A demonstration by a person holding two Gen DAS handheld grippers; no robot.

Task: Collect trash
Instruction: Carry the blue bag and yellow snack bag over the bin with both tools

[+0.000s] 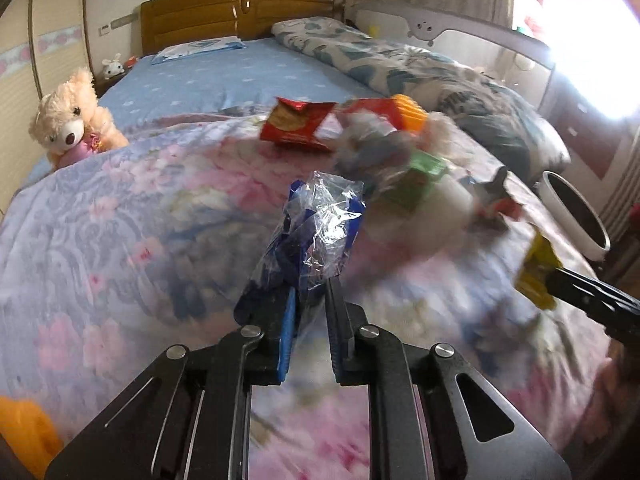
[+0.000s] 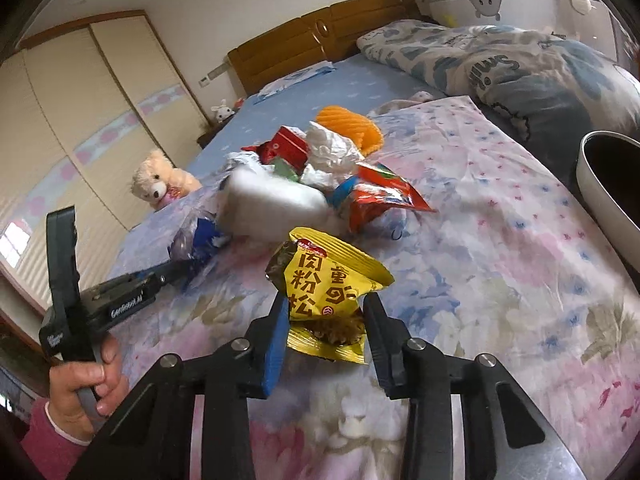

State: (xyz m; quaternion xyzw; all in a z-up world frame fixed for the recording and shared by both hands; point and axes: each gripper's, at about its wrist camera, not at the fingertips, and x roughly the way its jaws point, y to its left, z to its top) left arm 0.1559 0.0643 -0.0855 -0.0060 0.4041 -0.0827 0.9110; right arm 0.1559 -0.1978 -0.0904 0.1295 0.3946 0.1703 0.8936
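Collection barely begun: left gripper (image 1: 312, 280) clamped on clear-blue wrapper (image 1: 320, 220), right gripper (image 2: 326, 312) pinching yellow packet (image 2: 328, 292); trash pile (image 2: 312, 176) remains on bed (image 2: 500, 240), white bin (image 2: 608, 196) near.

Close wrist views, shared bed (image 1: 120, 220)

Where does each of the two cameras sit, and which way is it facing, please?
Left wrist: on the left gripper, looking along the bed toward the headboard; its jaws pinch a clear and blue wrapper.
Right wrist: on the right gripper, same heading; its jaws flank a yellow snack packet; the hand holding the left gripper shows.
Shared: trash pile, teddy bear, white bin.
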